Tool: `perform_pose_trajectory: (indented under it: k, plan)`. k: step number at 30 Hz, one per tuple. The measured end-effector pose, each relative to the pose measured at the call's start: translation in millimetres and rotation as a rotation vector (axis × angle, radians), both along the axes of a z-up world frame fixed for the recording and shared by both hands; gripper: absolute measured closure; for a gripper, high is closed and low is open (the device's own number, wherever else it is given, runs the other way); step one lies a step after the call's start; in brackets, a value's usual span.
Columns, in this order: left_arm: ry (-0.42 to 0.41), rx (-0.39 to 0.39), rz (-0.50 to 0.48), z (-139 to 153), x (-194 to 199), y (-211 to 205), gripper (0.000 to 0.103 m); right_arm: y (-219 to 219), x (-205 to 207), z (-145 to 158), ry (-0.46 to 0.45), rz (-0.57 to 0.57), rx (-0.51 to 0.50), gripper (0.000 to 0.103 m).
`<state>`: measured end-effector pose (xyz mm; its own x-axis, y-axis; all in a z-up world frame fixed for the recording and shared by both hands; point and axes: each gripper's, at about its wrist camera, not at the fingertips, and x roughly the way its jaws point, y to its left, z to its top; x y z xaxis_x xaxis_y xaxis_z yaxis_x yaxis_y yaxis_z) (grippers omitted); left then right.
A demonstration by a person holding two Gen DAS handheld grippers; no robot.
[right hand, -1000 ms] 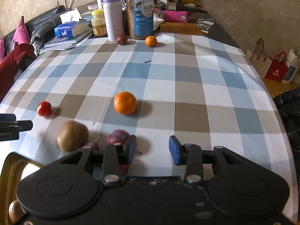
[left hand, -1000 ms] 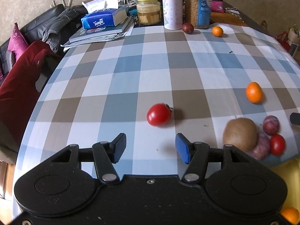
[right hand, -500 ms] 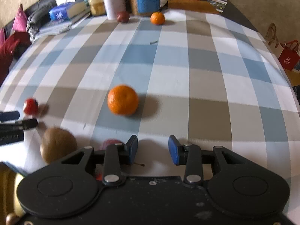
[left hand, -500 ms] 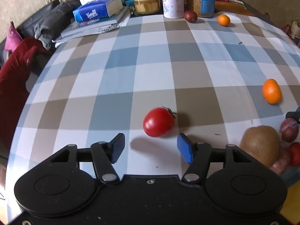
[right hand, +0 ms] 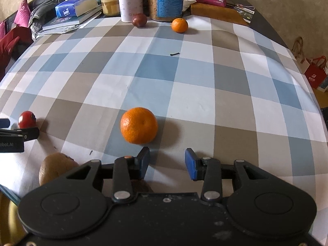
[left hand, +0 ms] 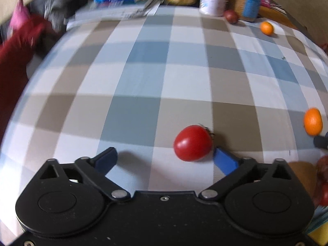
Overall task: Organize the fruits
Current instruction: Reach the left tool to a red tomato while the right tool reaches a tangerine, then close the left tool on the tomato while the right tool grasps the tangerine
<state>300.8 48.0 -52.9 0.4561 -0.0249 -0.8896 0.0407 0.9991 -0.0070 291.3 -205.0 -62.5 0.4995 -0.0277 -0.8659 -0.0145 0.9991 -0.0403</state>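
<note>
A red tomato [left hand: 192,143] lies on the checked tablecloth just ahead of my left gripper [left hand: 166,161]. Its jaws are opening wide, and the tomato sits off-centre by the right fingertip [left hand: 224,161], not gripped. In the right wrist view, an orange [right hand: 139,125] rests just beyond the left fingertip of my right gripper [right hand: 167,163]. That gripper's jaws are opening slightly, with nothing between them. A brown kiwi [right hand: 54,167] lies to its left, partly hidden by the gripper body. The same tomato [right hand: 26,119] shows at the left edge.
A dark plum [right hand: 139,20] and a small orange [right hand: 179,25] lie at the far end, before a bottle [right hand: 129,0] and jars [right hand: 170,0]. Books and a tissue pack [right hand: 75,6] are at far left. A yellow container's edge [left hand: 319,233] shows at lower right.
My left gripper has come down toward the tomato and spread its jaws much wider. My right gripper has moved in on the orange, which now sits just in front of its fingers.
</note>
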Motion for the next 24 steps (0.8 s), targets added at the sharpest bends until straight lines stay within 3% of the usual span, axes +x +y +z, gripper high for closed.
perform_pose_trajectory:
  k: [8, 12, 24]
  plan:
    - [0.049, 0.004, -0.023, 0.3, 8.0, -1.6, 0.000, 14.7, 13.2, -1.9, -0.012, 0.033, -0.013, 0.056]
    - [0.059, 0.004, -0.022, 0.7, 9.2, -1.4, 0.000, 14.3, 23.5, -3.1, 0.006, 0.025, 0.033, 0.040]
    - [0.077, 0.003, -0.006, 0.6, 15.1, -2.1, 0.000, 22.6, 49.1, -3.9, 0.046, 0.016, 0.021, 0.040]
